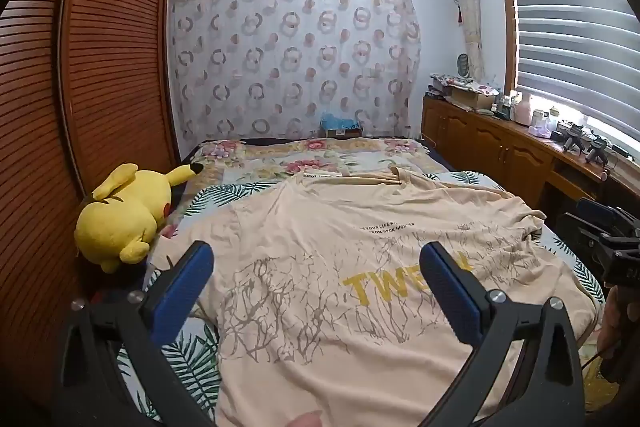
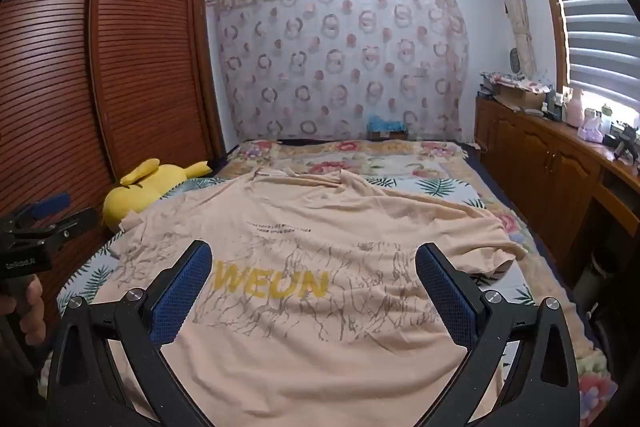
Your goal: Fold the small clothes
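A beige T-shirt with yellow lettering and a grey branch print lies spread face up on the bed, its collar toward the far end; the same T-shirt fills the right wrist view, with its right sleeve rumpled. My left gripper hovers above the shirt's left half, jaws wide open, nothing between the blue pads. My right gripper hovers open above the shirt's middle and right half. Each gripper shows at the other view's edge: the right gripper and the left gripper, held by a hand.
A yellow plush toy lies on the bed's left side against the slatted wooden wardrobe. A floral quilt covers the far half of the bed. A wooden sideboard with clutter runs along the right under the window.
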{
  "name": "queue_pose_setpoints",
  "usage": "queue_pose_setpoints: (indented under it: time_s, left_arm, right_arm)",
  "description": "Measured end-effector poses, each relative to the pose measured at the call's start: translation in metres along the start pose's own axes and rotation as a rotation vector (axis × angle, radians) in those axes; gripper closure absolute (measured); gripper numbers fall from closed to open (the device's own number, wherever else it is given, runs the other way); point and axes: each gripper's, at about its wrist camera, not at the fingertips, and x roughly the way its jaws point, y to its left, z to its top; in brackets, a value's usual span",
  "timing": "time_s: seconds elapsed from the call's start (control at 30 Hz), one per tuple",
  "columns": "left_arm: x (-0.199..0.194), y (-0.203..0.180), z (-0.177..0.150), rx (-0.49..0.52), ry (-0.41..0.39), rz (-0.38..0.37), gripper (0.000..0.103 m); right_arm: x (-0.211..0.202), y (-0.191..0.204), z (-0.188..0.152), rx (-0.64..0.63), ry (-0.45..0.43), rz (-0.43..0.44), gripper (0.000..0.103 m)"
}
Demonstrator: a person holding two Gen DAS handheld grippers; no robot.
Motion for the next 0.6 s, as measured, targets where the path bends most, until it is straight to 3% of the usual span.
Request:
queue_pose_setpoints:
  time_s: [0.03, 0.6]
  left_arm:
    - [-0.0036, -0.0002, -0.0014, 0.0, -0.039, -0.001, 0.0]
    - [-0.0009, -0.0062, -0.0067, 0.025, -0.02, 0.004, 0.0]
  right_arm:
    - [0.0003, 0.0006, -0.0001, -0.002, 0.002, 0.001, 0.0]
    - [0.0024, 0.0073, -0.0016, -0.001, -0.011, 0.003, 0.0]
